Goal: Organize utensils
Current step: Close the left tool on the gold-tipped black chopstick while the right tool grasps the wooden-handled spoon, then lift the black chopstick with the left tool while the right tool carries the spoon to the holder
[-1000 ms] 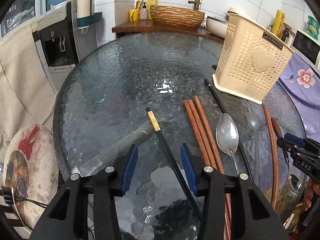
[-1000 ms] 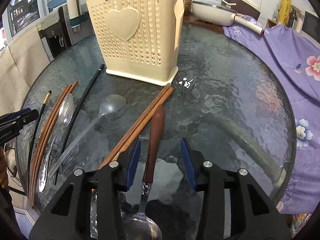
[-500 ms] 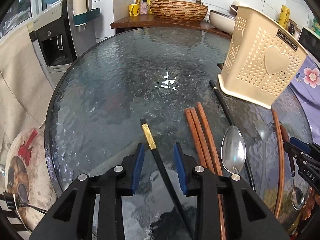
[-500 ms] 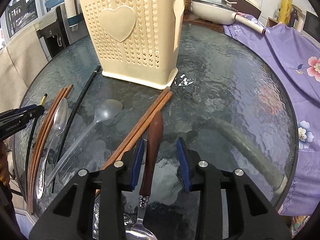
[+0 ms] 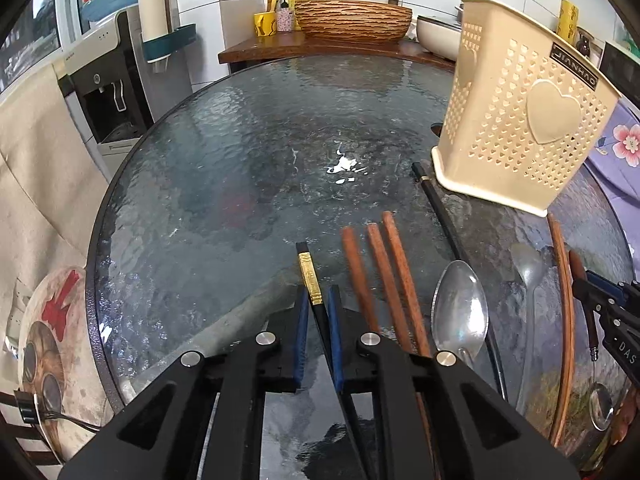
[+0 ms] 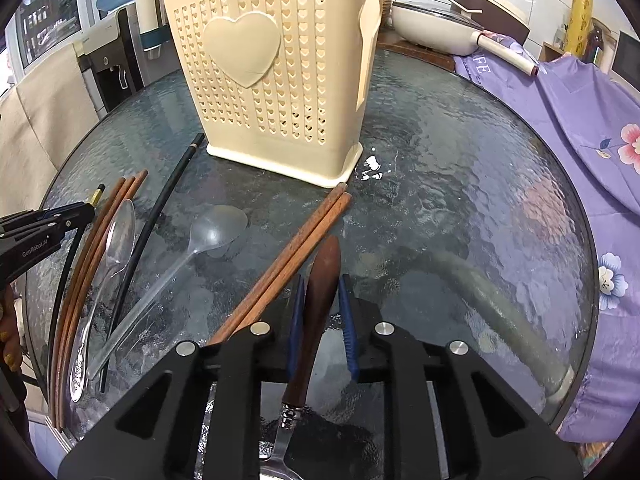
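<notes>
A black chopstick with a gold band [image 5: 309,276] lies on the round glass table [image 5: 240,184], and my left gripper [image 5: 318,294] is shut on it just below the band. My right gripper [image 6: 321,282] is closing on the wooden handle of a spoon [image 6: 324,260]; both blue pads sit against the handle, and the metal bowl is cut off by the frame's bottom edge. A cream perforated utensil holder [image 6: 256,92] stands upright beyond both grippers, also seen as the holder [image 5: 516,128] at the right of the left wrist view.
Between the grippers lie three brown chopsticks [image 5: 380,272], a steel spoon [image 5: 460,312], a second black chopstick [image 6: 160,216], a clear plastic spoon [image 6: 212,232] and a brown pair [image 6: 304,240]. A purple flowered cloth [image 6: 580,112] drapes the table's right side.
Both grippers' jaws have closed from wide apart. The left slid forward along the black chopstick to just behind its gold band; the right stayed put and closed onto the spoon handle.
</notes>
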Available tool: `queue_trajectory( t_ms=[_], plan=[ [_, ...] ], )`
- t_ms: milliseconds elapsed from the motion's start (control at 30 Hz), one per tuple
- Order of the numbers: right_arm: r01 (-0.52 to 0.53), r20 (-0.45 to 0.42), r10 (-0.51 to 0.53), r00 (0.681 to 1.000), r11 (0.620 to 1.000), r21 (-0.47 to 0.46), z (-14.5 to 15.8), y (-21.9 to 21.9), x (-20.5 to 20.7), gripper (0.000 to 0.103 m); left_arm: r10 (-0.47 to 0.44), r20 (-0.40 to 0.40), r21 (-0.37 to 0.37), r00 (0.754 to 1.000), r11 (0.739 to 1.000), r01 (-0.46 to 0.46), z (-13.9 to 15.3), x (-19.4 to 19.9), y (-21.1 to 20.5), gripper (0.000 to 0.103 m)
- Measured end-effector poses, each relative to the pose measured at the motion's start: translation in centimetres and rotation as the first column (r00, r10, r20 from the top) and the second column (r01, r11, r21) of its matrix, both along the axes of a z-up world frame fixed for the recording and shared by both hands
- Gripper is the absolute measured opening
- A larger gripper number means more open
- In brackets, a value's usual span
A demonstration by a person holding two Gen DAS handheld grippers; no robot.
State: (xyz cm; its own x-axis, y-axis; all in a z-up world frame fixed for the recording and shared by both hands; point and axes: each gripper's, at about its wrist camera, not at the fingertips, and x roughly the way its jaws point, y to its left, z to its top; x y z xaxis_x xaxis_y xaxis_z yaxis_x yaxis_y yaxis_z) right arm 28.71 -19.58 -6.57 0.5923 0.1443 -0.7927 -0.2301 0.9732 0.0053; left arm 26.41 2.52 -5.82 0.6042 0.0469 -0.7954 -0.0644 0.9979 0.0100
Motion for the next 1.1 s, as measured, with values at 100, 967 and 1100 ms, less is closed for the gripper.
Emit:
queue_trajectory(
  t_ms=[100,967,1100],
  plan=[
    [-0.004,0.002,0.004,1.000,1.000,0.001,0.0,0.0,0.0,0.018,-0.010,0.003,0.009,1.000,1.000,0.010,-0.1,-0.2,-0.5,0.007],
    [-0.076,0.175,0.041,0.984,0.977,0.200,6.4,-3.1,-2.8,0.016,-0.067,0.221,-0.155,0.973,0.983,0.102,6.8,-1.9,0.3,0.007],
    [-0.101,0.227,0.043,0.973,0.963,0.251,8.5,-4.1,-4.4,0.016,-0.092,0.298,-0.174,0.950,0.973,0.149,9.7,-3.6,0.1,0.007]
  ],
)
